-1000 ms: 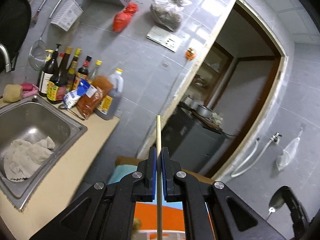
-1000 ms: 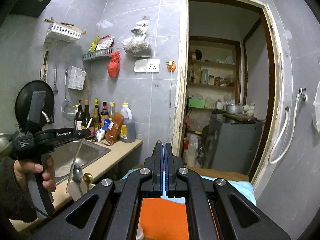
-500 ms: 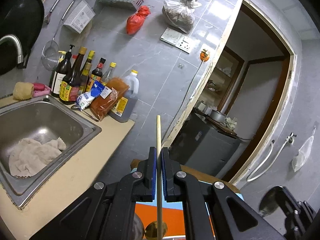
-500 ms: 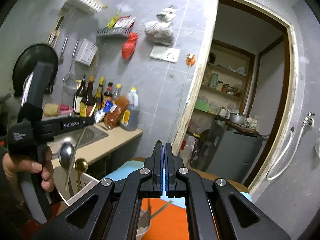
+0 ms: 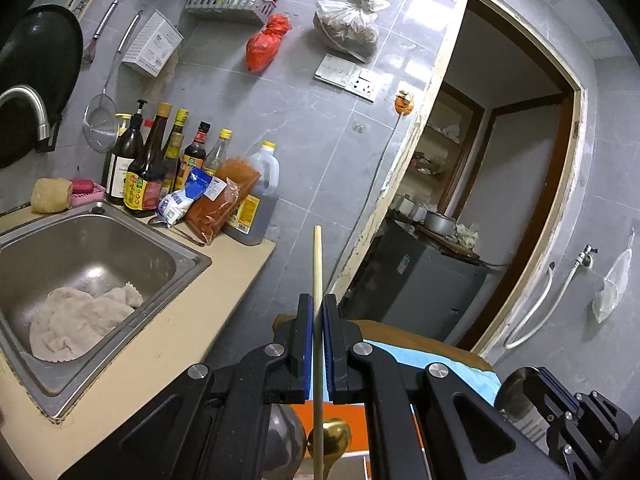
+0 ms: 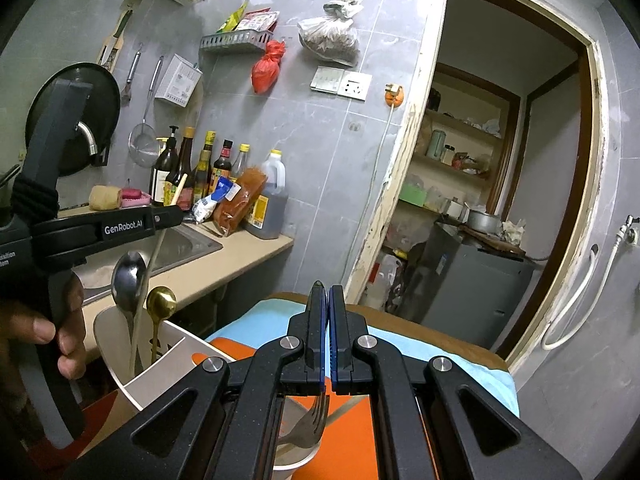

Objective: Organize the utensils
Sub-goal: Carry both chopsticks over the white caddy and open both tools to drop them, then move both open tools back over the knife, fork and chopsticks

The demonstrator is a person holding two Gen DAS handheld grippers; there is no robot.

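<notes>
My left gripper [image 5: 318,308] is shut on a wooden chopstick [image 5: 317,264] that stands nearly upright. In the right wrist view the left gripper [image 6: 176,217], held by a hand [image 6: 36,332], keeps the chopstick [image 6: 140,300] with its lower end down in a white utensil holder [image 6: 160,364]. A silver spoon [image 6: 129,276] and a gold spoon [image 6: 161,302] stand in the same holder, and both spoon bowls [image 5: 330,438] show below the left fingers. My right gripper [image 6: 328,296] is shut with nothing in it, above a fork [image 6: 310,420] standing in a pale cup.
An orange mat [image 6: 240,350] on a blue cloth [image 6: 280,308] lies under the holder. To the left are a counter [image 5: 168,344], a steel sink [image 5: 92,256] with a rag, and several sauce bottles [image 5: 160,168]. An open doorway [image 6: 500,200] is on the right.
The left gripper has sunk with the chopstick, and the spoon bowls have come into view below it. The right gripper has dropped and rolled; the holder and fork now show.
</notes>
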